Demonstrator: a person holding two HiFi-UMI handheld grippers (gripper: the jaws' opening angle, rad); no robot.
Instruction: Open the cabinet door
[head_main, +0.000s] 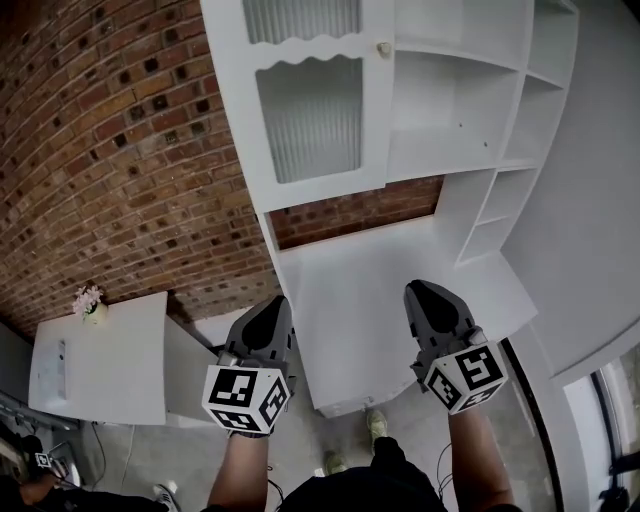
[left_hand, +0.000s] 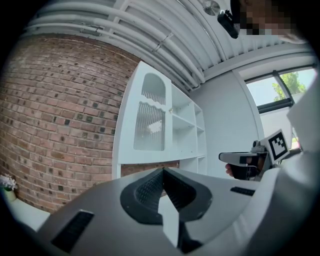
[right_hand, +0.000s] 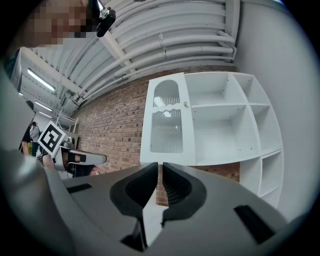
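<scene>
White and shut, the cabinet door (head_main: 315, 110) is seen ahead of and above both hand-held grippers, well apart from them. Its small knob (head_main: 384, 48) sits on the edge nearer the right hand-held gripper (head_main: 415, 290). That one and the left hand-held gripper (head_main: 275, 302) are held with jaws pressed together, nothing between them. A bare counter (head_main: 350, 300) is seen just ahead. Open shelves (head_main: 455, 100) are set right of the door, and a brick wall (head_main: 120, 150) lies to the left.

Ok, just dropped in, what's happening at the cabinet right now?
A person holds a tool in each hand facing a white cabinet. The left tool and right tool are both shut and empty, held apart from it. The ribbed-glass cabinet door looks closed, and neither tool touches its knob.
</scene>
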